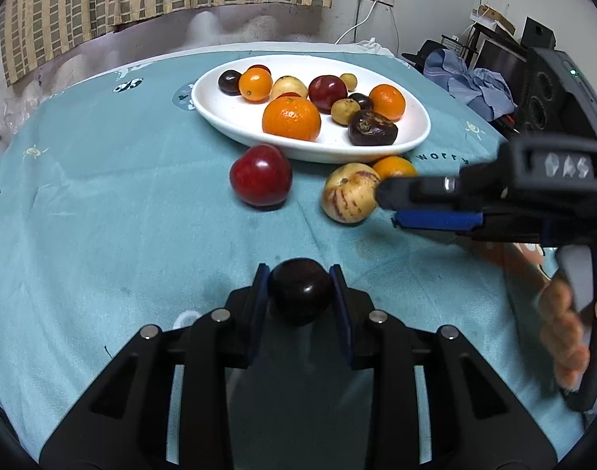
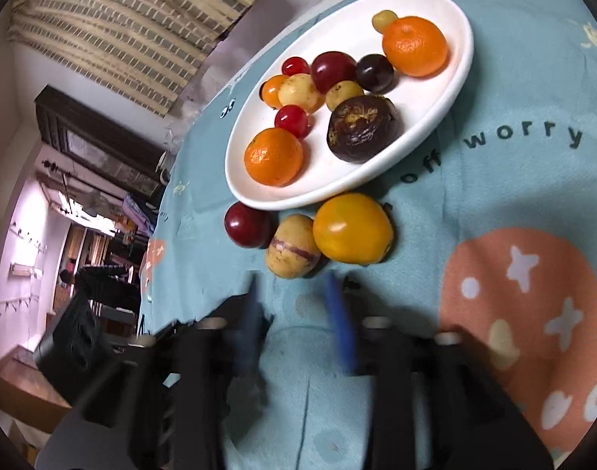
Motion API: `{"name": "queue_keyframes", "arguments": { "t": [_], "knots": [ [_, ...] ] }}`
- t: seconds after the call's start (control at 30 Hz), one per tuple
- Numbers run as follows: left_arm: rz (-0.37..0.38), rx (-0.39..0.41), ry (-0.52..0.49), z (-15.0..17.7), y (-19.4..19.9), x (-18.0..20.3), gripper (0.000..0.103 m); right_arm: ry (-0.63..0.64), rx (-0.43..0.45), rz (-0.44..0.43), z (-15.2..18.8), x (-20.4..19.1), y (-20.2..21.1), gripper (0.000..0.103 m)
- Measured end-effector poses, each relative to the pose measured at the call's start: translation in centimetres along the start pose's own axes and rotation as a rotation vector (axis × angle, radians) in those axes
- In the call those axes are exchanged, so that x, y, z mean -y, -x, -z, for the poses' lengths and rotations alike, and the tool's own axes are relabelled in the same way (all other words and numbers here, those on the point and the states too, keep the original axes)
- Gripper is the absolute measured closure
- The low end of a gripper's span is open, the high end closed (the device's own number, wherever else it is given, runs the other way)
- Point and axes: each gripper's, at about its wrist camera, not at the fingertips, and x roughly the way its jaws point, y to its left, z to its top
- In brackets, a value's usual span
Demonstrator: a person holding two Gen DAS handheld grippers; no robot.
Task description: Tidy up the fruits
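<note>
Fruit is being gathered toward the white plate [image 1: 412, 139]: left claw [image 1: 300, 274] is gripping a dark plum [image 1: 300, 290] over the surface, while right claw [image 2: 292, 286], parted and empty, is nearing the striped melon [image 2: 292, 250] beside the plate's near rim.

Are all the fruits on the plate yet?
Not yet. Many fruits already sit on the white plate. The left gripper is holding a dark plum right now. Three wait on the cloth: a red plum, a striped yellow fruit and an orange-yellow one, near the open right gripper.
</note>
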Motion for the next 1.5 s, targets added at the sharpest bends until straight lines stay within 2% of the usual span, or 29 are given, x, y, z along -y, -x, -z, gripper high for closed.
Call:
{"name": "queue_keyframes", "arguments": {
  "t": [0.1, 0.2, 0.3, 0.4, 0.43, 0.5, 0.57, 0.63, 0.7, 0.73, 0.87, 1.1, 1.27, 1.4, 1.5],
  "knots": [
    [0.006, 0.002, 0.005, -0.1, 0.0, -0.1, 0.071, -0.024, 0.017, 0.004, 0.0, -0.2, -0.5, 0.031],
    [0.002, 0.003, 0.001, -0.1, -0.1, 0.0, 0.071, -0.022, 0.018, 0.012, 0.1, -0.8, -0.7, 0.022],
    [0.002, 0.003, 0.001, -0.1, -0.1, 0.0, 0.071, -0.017, 0.013, -0.042, 0.6, -1.5, -0.6, 0.022],
    [0.002, 0.003, 0.0, -0.1, -0.2, 0.1, 0.071, -0.007, 0.056, -0.019, 0.4, -1.6, -0.5, 0.022],
    [0.0, 0.003, -0.002, -0.1, -0.1, 0.2, 0.071, -0.026, 0.043, -0.04, 0.4, -1.3, -0.8, 0.023],
    [0.0, 0.003, -0.002, -0.1, -0.2, 0.2, 0.071, -0.062, 0.019, -0.064, 0.3, -0.6, -1.8, 0.031],
    [0.003, 0.003, 0.0, -0.2, -0.1, 0.0, 0.071, -0.065, 0.048, -0.078, 0.2, -0.6, -1.8, 0.036],
    [0.002, 0.002, -0.001, -0.2, -0.1, 0.0, 0.071, -0.097, 0.057, -0.096, 0.1, -0.2, -1.9, 0.048],
    [0.001, 0.002, -0.002, -0.2, -0.2, 0.0, 0.071, -0.127, 0.061, -0.088, -0.2, 0.7, -2.3, 0.07],
    [0.0, 0.002, -0.003, -0.2, -0.2, 0.1, 0.071, -0.126, 0.06, -0.09, -0.3, 0.8, -2.5, 0.072],
    [-0.001, 0.002, -0.004, -0.2, -0.2, 0.1, 0.071, -0.089, 0.041, -0.078, -0.6, 0.3, -3.0, 0.071],
    [-0.007, 0.002, -0.009, -0.2, -0.3, 0.1, 0.071, -0.118, 0.058, -0.056, -0.9, -0.1, -3.4, 0.068],
    [0.009, 0.009, 0.013, -0.2, -0.2, -0.3, 0.071, -0.057, 0.066, -0.069, -0.4, -0.4, -3.1, 0.068],
    [0.009, 0.031, 0.044, -0.2, 0.2, -0.7, 0.071, -0.044, 0.073, -0.093, -0.2, 0.0, -1.3, 0.068],
    [0.009, 0.068, 0.054, -0.7, 1.2, -0.6, 0.071, -0.044, 0.116, -0.116, -0.5, 0.4, 1.4, 0.068]
  ]
}}
